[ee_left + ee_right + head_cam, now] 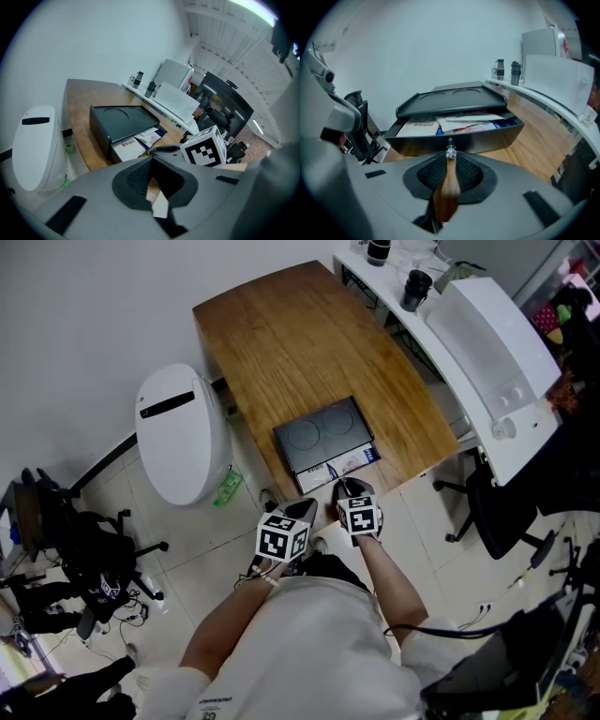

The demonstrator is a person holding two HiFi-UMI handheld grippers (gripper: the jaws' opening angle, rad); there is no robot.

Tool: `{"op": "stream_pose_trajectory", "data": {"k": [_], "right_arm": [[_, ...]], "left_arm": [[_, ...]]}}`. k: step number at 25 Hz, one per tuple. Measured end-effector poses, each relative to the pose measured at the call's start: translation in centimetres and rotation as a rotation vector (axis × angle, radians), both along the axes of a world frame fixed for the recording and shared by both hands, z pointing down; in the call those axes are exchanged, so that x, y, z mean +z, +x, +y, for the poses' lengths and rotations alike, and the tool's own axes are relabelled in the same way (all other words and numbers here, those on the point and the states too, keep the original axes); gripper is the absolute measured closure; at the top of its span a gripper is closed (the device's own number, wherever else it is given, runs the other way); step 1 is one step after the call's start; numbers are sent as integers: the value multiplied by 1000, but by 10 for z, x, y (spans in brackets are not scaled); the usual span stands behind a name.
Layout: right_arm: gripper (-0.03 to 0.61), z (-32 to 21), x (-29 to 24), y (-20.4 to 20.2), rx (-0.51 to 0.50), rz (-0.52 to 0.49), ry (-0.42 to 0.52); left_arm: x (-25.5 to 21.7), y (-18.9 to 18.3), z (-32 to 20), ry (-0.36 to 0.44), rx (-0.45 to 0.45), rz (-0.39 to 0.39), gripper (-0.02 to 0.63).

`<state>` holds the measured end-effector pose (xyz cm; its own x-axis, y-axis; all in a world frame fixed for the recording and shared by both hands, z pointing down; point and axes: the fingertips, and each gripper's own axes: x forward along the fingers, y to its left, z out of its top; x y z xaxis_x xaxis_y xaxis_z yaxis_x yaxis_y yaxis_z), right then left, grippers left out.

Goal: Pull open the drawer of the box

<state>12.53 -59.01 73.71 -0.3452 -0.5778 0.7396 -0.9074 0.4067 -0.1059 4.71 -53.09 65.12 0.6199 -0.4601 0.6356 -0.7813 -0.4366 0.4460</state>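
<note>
At the drawer (pixel 487 137), right tool (pixel 450 158) pinching knob (pixel 450 152)

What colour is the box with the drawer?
The box is black; it shows best in the right gripper view.

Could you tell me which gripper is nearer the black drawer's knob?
Right. The right gripper is shut on the small shiny knob; the left gripper hovers to its left.

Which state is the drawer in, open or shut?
Open: the drawer sticks out from the box, papers showing inside.
</note>
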Motion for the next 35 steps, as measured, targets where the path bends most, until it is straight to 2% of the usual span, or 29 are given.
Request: {"op": "stream_pose_trajectory", "data": {"k": [35], "right_arm": [[525,37,5,15,37,2,-18]], "left_arm": [[3,13,20,-1,31,9,614]]}}
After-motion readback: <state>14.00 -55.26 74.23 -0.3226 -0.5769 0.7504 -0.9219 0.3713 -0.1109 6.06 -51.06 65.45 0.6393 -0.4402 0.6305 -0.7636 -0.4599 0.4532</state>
